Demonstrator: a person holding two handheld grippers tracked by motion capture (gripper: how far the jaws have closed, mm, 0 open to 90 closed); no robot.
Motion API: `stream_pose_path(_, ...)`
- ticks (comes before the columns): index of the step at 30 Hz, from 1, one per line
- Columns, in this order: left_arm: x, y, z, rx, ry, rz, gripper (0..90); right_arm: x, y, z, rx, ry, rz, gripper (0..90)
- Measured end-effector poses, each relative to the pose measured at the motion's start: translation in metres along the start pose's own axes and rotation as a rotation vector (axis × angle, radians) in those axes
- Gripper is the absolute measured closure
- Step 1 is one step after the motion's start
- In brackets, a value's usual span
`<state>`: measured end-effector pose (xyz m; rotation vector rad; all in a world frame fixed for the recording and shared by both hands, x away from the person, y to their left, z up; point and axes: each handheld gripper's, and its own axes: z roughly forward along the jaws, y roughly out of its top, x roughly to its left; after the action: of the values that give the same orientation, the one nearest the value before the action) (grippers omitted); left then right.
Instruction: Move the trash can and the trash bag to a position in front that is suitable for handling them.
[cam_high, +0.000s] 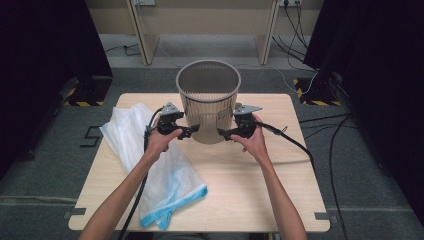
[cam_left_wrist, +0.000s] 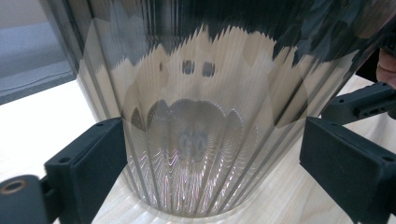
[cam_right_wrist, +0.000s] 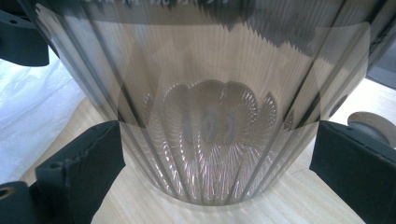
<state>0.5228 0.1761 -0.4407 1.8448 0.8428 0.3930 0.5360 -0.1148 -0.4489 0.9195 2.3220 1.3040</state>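
The mesh wastebasket (cam_high: 208, 100) stands upright at upper centre of the frame on the table (cam_high: 240, 200), your left gripper (cam_high: 189, 131) and right gripper (cam_high: 224, 134) spread wide beside its base, gripping nothing; press in evenly, low, from both sides.

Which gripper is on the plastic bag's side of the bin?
The left gripper: the white plastic bag lies just outside it. The right gripper flanks the bin opposite.

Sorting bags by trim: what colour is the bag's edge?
Blue, on a white bag; clearest in the high view.
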Motion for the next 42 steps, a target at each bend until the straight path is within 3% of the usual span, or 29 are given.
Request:
stream_pose_path(15, 0.004, 0.000, 0.004, -0.009, 0.014, -0.014, 10.0, -0.006, 0.003, 0.006, -0.005, 0.001, 0.013, 2.8)
stream_pose_path(21, 0.006, 0.000, 0.006, -0.020, 0.005, -0.055, 10.5, -0.009, 0.005, 0.008, -0.005, 0.002, 0.019, 3.3)
stream_pose_path(39, 0.009, 0.002, 0.010, -0.010, 0.010, -0.059, 11.5, -0.013, 0.007, 0.009, -0.015, -0.009, 0.008, 6.3)
stream_pose_path(42, 0.009, 0.002, 0.006, -0.007, 0.003, -0.057, 15.4, -0.012, 0.006, 0.006, -0.015, -0.018, 0.010, 11.9)
